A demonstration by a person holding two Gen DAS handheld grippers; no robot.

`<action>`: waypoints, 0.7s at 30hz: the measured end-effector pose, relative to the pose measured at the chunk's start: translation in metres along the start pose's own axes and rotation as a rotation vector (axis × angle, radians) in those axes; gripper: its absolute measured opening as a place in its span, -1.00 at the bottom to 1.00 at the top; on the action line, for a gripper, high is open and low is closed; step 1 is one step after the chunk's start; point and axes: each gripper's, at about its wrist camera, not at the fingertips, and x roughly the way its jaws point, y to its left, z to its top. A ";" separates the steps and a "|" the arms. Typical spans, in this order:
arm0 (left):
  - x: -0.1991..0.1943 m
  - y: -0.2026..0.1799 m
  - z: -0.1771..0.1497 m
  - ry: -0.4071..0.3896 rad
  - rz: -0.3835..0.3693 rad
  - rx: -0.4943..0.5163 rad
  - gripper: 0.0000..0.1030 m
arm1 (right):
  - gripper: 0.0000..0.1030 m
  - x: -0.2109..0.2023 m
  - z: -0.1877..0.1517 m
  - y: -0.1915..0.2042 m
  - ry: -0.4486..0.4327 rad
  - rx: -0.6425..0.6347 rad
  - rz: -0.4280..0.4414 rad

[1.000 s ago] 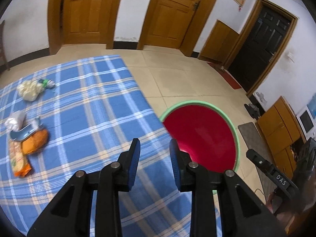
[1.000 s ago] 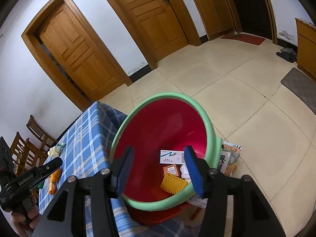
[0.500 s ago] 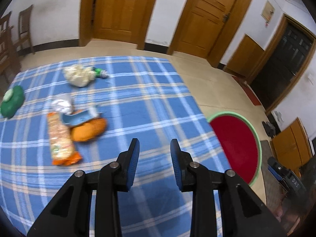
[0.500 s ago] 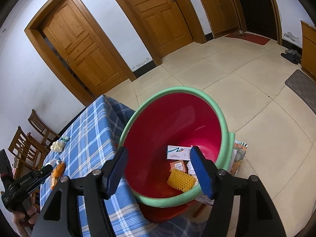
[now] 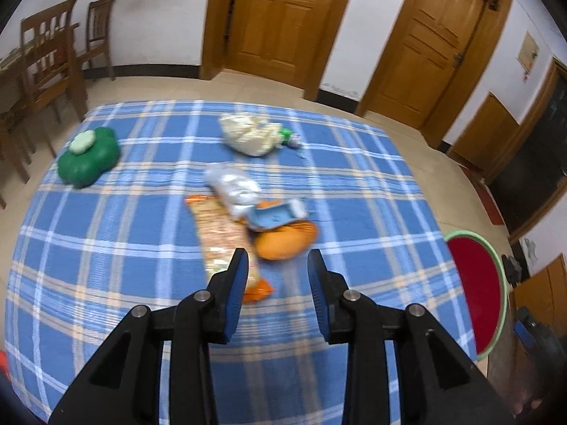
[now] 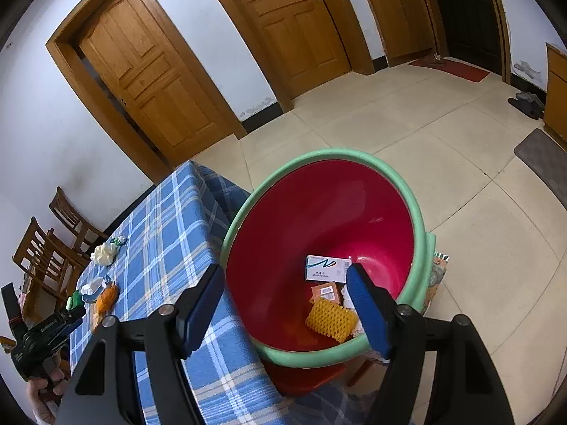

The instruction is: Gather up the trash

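Orange snack wrapper (image 5: 226,237) and other trash lie mid-surface; the left gripper (image 5: 277,276), fingers apart and empty, approaches. Next: lower and close. The right gripper (image 6: 285,304), wide open, hovers over the basin (image 6: 420,226).

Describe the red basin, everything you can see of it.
The red basin is a round, deep tub, glossy like plastic, with a thick pale green rim. It sits tilted beside the edge of the blue plaid tablecloth, lower than the tabletop, on something red beneath. Inside lie a white box, a small orange carton and a yellow foam net. The open right gripper hovers over it.
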 end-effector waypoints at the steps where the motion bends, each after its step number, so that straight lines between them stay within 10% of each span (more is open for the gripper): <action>1: 0.001 0.004 0.000 0.001 0.010 -0.011 -0.34 | 0.44 0.001 0.000 0.002 0.003 -0.002 0.000; 21: 0.046 0.030 0.004 0.068 0.055 -0.065 -0.14 | 0.44 0.005 0.001 0.033 0.022 -0.076 -0.002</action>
